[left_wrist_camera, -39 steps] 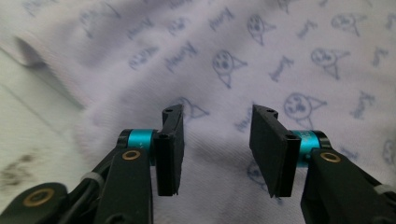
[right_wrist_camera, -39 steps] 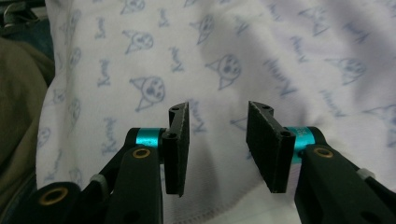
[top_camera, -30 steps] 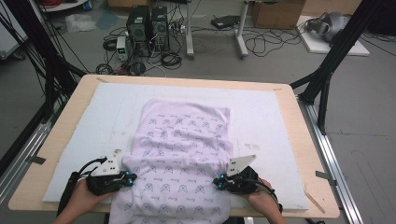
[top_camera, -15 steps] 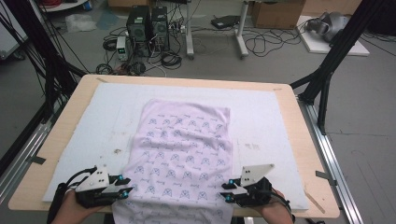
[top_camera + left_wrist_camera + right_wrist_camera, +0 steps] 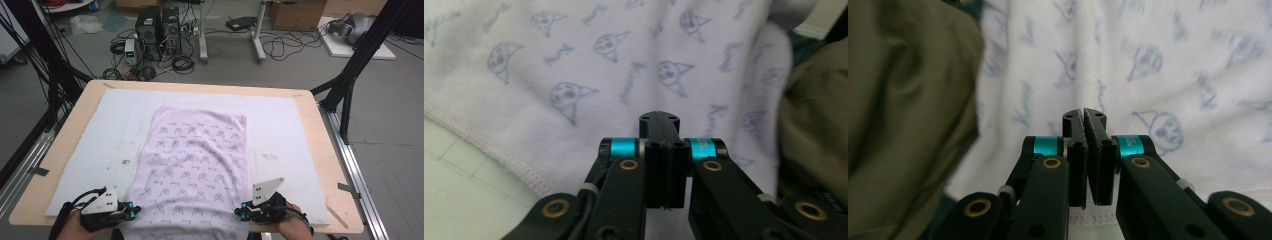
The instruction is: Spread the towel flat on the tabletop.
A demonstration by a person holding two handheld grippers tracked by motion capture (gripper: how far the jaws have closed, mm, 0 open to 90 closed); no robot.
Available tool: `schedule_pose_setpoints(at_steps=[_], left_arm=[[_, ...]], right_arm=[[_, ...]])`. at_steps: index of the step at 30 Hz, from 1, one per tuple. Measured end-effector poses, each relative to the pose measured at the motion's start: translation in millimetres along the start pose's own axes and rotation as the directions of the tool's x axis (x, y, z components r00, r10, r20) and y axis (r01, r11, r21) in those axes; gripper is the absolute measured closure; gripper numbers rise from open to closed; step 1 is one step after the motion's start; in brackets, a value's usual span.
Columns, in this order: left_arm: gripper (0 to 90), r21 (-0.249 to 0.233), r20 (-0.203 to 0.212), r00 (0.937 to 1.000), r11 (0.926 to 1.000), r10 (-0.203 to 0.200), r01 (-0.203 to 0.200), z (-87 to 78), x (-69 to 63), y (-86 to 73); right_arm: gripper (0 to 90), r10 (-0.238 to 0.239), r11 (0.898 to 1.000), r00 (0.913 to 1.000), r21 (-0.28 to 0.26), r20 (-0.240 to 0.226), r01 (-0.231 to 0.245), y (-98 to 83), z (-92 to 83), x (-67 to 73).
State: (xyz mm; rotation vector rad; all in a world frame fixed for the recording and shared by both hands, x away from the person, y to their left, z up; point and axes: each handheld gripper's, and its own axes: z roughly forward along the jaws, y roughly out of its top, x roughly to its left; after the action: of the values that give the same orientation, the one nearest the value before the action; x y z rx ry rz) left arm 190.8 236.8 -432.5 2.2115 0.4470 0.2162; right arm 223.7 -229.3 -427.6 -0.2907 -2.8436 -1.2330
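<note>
Lilac printed cotton towel [image 5: 197, 165] possibly missed: left gripper [image 5: 134, 212] just clamped shut, right gripper [image 5: 240, 214] clenched, no cloth visibly pinched; lifting may leave hem behind.

High view looks down on the table [image 5: 60, 150]; both gripper views closely share the cloth [image 5: 200, 155].
</note>
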Motion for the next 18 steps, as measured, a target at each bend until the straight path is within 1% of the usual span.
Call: schedule_pose_setpoints(at_steps=[1,2,3,4,5,6,7,8,9,10,11,12,14,15,16,17,18], left_arm=[[75.1,-0.004,-0.014,0.9999,0.9999,-0.009,0.009,-0.8,1.6,1.6],[69.1,0.003,-0.025,0.9997,1.0,-0.003,0.003,-0.1,5.4,3.7],[65.5,0.005,-0.037,0.9993,1.0,-0.008,0.008,2.4,9.4,5.7],[63.7,0.008,-0.048,0.9988,0.9999,-0.006,0.007,5.5,14.1,7.5],[62.2,0.013,-0.054,0.9985,0.9999,-0.008,0.008,9.9,18.8,8.7],[60.3,0.013,-0.054,0.9985,0.9999,-0.008,0.008,9.9,18.8,8.7],[59.3,0.041,-0.055,0.9984,0.999,-0.014,0.016,20.4,25.4,8.9],[61.9,0.056,-0.043,0.999,0.9983,-0.012,0.015,25.8,26.6,7.8],[66.2,0.039,-0.034,0.9994,0.9992,-0.002,0.003,26.7,27.2,6.6],[76.1,0.035,-0.023,0.9997,0.9994,-0.004,0.004,26.7,26.7,6.4],[83.7,0.037,-0.025,0.9997,0.9993,0.006,-0.005,26.4,24.9,6.6],[87.5,0.037,-0.025,0.9997,0.9993,0.006,-0.005,26.4,24.9,6.6],[88.5,0.047,-0.013,0.9999,0.9989,0.004,-0.003,20.6,20.7,4.0],[88.7,0.053,-0.008,0.9999,0.9986,0.009,-0.008,16.0,17.5,1.7],[88.7,0.05,0.007,0.9999,0.9987,0.01,-0.01,10.4,12.3,-0.8],[88.7,0.038,0.023,0.9997,0.9992,0.011,-0.012,5.0,6.8,-3.0],[88.7,0.029,0.032,0.9994,0.9996,0.008,-0.009,0.6,2.0,-4.6]], right_arm=[[85.2,-0.003,1.0,0.9999,-0.019,0.011,0.003,1.3,-3.3,0.1],[79.7,0.009,0.999,0.9995,-0.032,0.03,-0.008,3.3,-6.8,-2.8],[73.1,0.017,0.999,0.9983,-0.029,0.055,-0.016,4.7,-6.7,-7.7],[70.8,0.035,0.999,0.9969,-0.022,0.071,-0.033,5.4,-4.9,-13.7],[67.0,0.052,0.999,0.9964,-0.017,0.066,-0.051,5.4,-1.9,-19.3],[64.6,0.062,0.998,0.9948,-0.011,0.08,-0.061,5.2,2.3,-23.8],[64.6,0.068,0.998,0.9942,0.004,0.083,-0.068,5.0,6.7,-27.4],[65.3,0.062,0.998,0.9947,0.017,0.082,-0.064,4.6,11.8,-29.5],[67.7,0.05,0.998,0.995,0.037,0.086,-0.054,3.8,16.9,-31.0],[74.2,0.046,0.999,0.9949,0.023,0.09,-0.048,2.7,18.3,-30.6],[78.5,0.051,0.998,0.9942,0.019,0.095,-0.053,1.9,17.9,-31.3],[85.8,0.058,0.998,0.9947,0.017,0.086,-0.059,1.0,17.2,-32.1],[87.9,0.043,0.999,0.9966,0.018,0.07,-0.044,-0.1,16.0,-30.4],[88.0,0.039,0.999,0.998,0.026,0.049,-0.041,-0.4,14.8,-28.9],[88.1,0.031,0.999,0.999,0.036,0.032,-0.032,-1.0,12.5,-25.2],[88.0,0.017,0.999,0.9996,0.03,0.021,-0.018,-1.8,8.7,-19.2],[87.5,0.013,1.0,0.9999,0.003,0.012,-0.013,-2.7,3.2,-13.6]])
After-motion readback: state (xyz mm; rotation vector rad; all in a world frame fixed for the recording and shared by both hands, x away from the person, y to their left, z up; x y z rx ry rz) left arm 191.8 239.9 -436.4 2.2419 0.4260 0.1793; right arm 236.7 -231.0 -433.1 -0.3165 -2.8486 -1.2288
